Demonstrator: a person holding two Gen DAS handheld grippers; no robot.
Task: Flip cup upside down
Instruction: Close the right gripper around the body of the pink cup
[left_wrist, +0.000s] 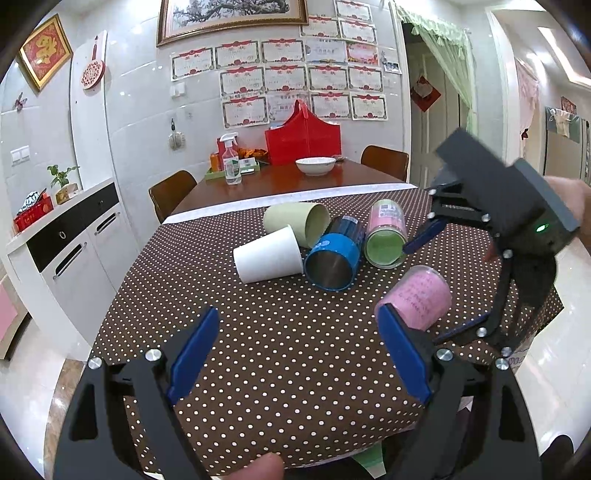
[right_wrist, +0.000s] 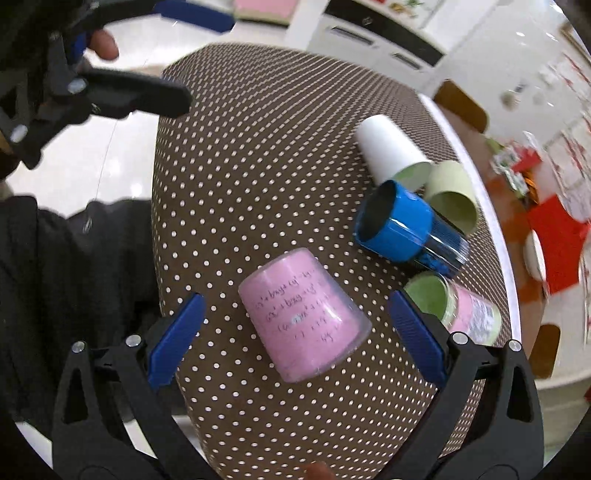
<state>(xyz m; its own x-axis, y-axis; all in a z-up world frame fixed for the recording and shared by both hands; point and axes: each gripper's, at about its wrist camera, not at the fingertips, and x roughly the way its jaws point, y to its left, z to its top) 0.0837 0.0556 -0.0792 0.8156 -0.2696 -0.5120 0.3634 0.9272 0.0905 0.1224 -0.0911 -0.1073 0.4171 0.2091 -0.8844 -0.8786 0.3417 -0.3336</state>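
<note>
Standing mouth-down on the dotted tablecloth (right_wrist: 258, 166), the pink cup (right_wrist: 303, 314) sits between the right gripper (right_wrist: 295, 332)'s spread, empty fingers | left gripper (left_wrist: 299, 362) likewise released, clear of it.

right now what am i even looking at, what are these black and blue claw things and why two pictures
They are two hand-held grippers, each carried by a person, with a fisheye camera looking along its blue fingers. One picture is from the left gripper, the other from the right gripper. Both are open and hold nothing. On the dotted tablecloth sits a pink cup, mouth down, between the right gripper's fingers but untouched. Beyond it lie four cups on their sides: white cup, pale green cup, blue cup, and a green-and-pink cup.
</note>
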